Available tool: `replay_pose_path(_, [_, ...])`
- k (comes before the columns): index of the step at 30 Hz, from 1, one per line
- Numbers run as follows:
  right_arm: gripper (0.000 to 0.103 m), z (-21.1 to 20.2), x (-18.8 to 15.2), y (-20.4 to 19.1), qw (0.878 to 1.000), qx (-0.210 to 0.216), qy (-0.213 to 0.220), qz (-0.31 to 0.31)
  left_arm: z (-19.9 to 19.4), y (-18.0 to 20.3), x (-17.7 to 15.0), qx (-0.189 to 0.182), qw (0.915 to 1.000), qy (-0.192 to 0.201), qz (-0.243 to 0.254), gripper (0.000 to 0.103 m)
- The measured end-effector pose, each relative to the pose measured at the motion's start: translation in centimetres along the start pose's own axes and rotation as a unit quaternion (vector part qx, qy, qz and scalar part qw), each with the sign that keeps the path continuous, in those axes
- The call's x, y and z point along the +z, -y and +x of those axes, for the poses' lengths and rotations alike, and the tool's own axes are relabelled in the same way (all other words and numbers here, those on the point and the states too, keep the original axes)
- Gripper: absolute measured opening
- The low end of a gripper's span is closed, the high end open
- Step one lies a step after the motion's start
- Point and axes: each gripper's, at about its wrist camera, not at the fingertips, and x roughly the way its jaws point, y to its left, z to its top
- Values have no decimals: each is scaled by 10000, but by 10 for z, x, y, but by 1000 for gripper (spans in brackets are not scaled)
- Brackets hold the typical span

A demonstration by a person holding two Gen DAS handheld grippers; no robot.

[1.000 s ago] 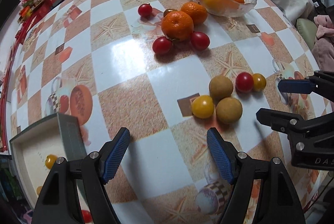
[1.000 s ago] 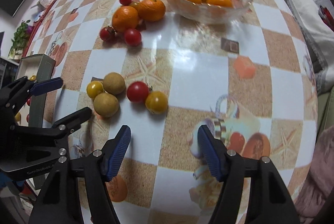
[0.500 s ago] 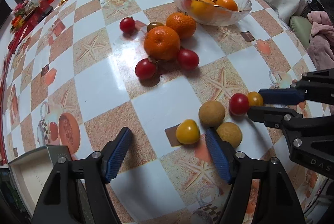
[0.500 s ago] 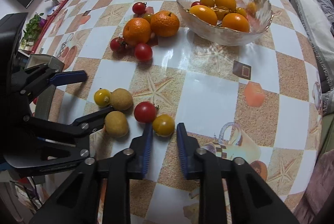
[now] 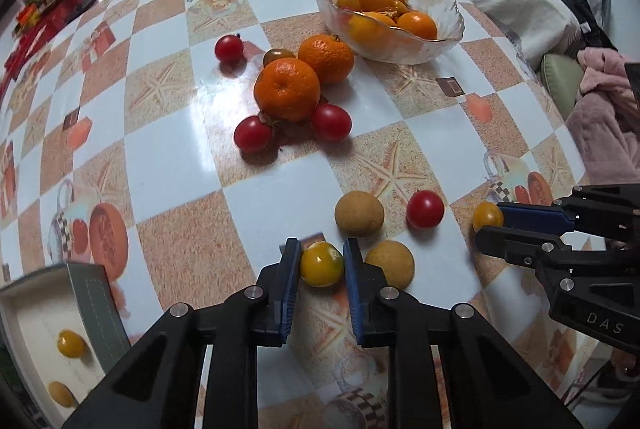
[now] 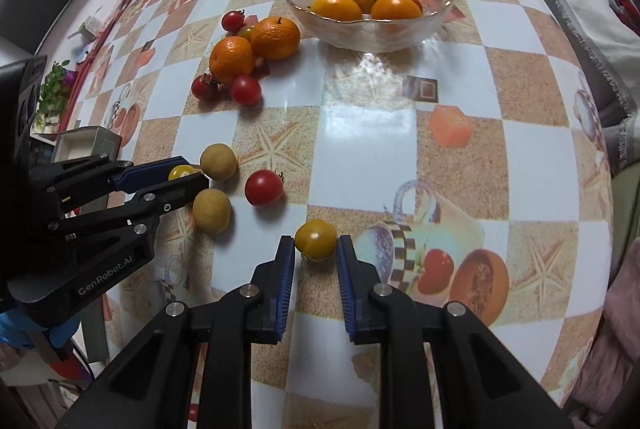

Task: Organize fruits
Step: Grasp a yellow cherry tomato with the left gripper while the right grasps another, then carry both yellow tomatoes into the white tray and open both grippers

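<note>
Within the last second both claws had closed in from wide open. The left claw (image 5: 321,265) now pinched a yellow tomato (image 5: 322,264) low on the counter (image 5: 168,157), and the right claw (image 6: 316,249) had its pads against a second yellow tomato (image 6: 316,240), apparently gripping it. Just beyond lay two brown longans (image 5: 359,213) and a red tomato (image 5: 425,209), loose. Farther off, oranges (image 5: 287,89) and red tomatoes waited beside the glass bowl (image 5: 448,37). Both pickups looked secured, so lifting could follow.
</note>
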Motion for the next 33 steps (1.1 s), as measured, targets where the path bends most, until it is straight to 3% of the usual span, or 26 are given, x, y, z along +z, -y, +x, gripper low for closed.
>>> replay_pose_path(13, [23,-14,-31,-14,9994,114,-88,324,-40,-7,-51,-36,9989,21,-474,23])
replay_pose_path(33, [23,-33,-50,-74,9999,40,-161,-42,-103,-48,-105,57,9935,307,-1093,23])
